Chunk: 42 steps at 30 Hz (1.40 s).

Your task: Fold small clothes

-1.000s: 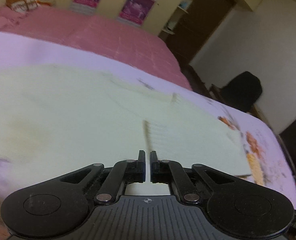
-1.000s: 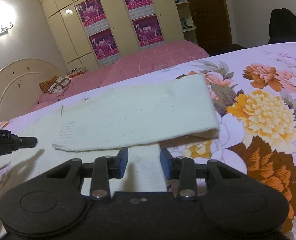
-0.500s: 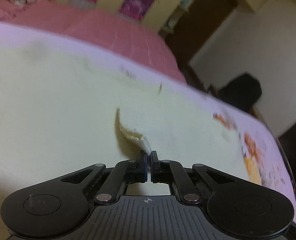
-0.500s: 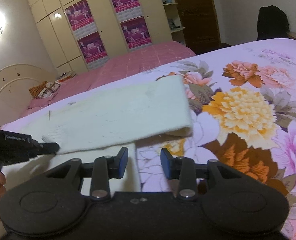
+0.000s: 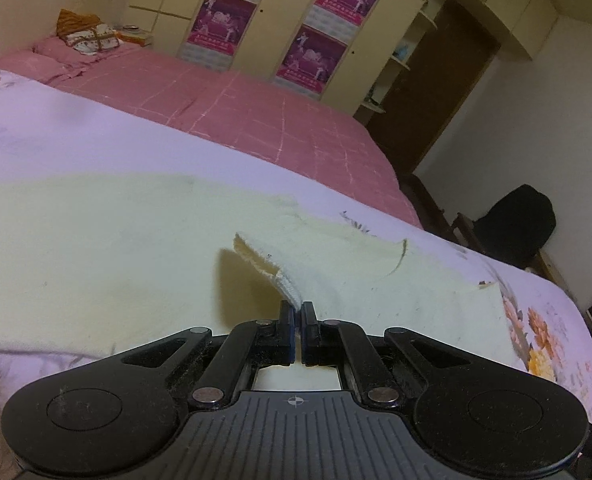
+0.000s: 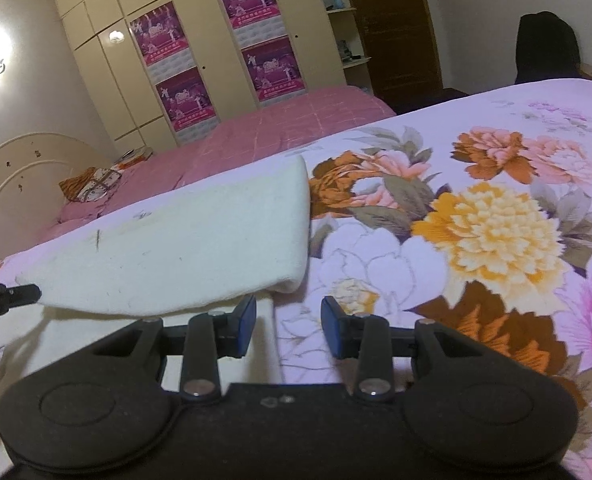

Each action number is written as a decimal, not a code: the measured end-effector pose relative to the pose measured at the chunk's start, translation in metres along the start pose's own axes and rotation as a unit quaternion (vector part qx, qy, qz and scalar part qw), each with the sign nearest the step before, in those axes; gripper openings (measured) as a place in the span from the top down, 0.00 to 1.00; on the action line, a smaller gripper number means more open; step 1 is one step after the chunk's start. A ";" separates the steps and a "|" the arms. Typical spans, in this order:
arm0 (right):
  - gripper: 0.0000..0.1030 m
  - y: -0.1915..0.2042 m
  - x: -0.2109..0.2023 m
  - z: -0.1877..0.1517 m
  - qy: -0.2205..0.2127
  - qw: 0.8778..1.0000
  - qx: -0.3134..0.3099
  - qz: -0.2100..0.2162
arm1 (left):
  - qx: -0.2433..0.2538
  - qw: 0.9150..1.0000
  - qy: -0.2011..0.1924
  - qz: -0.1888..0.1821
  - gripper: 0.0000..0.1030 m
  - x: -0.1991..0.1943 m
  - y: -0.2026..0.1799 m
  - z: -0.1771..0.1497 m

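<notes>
A cream knit garment lies spread on the floral bedsheet. My left gripper is shut on the ribbed cuff of its sleeve and holds it lifted over the garment's body. In the right wrist view the sleeve stretches folded across the garment, and the left gripper's tip shows at the far left holding its end. My right gripper is open and empty, just in front of the sleeve's folded right end.
A pink quilted bed lies behind, with folded items by the headboard. A wardrobe with posters lines the wall. A dark chair stands at the right by the bed's edge.
My left gripper has lifted the sleeve cuff off the garment and carried it left, pulling the sleeve's folded end leftward. The right gripper has stayed open.
</notes>
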State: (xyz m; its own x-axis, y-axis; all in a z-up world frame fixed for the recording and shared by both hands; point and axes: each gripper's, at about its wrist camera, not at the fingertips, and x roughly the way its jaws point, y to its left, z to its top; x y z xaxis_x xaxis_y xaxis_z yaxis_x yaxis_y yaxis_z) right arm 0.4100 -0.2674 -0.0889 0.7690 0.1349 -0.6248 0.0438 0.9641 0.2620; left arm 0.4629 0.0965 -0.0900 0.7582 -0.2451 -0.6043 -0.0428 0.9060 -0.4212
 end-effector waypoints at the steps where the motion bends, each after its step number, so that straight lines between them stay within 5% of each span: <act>1: 0.65 0.002 0.001 0.000 0.001 1.000 -0.001 0.001 | -0.004 1.000 -0.002 0.001 0.98 -0.001 0.003 -0.001; 14: 0.65 0.000 0.006 0.004 -0.002 1.000 -0.001 -0.003 | -0.030 0.999 -0.026 0.035 0.98 -0.003 0.029 0.001; 28: 0.65 0.010 0.024 0.015 -0.006 1.000 -0.004 0.008 | -0.020 0.998 -0.005 0.051 0.98 0.003 0.042 -0.008; 33: 0.82 0.007 0.044 0.013 0.028 0.999 -0.002 0.021 | -0.022 0.998 0.000 0.052 0.98 0.006 0.043 -0.011; 42: 0.88 0.006 0.041 0.011 0.028 0.999 -0.007 0.028 | -0.020 0.999 0.005 0.048 0.97 0.006 0.045 -0.014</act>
State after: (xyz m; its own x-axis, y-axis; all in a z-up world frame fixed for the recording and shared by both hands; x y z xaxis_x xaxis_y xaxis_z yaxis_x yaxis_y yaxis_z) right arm 0.4488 -0.2580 -0.1053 0.7325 0.2003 -0.6507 -0.0065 0.9578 0.2875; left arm 0.4562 0.1307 -0.1219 0.7424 -0.1614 -0.6502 -0.1413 0.9110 -0.3874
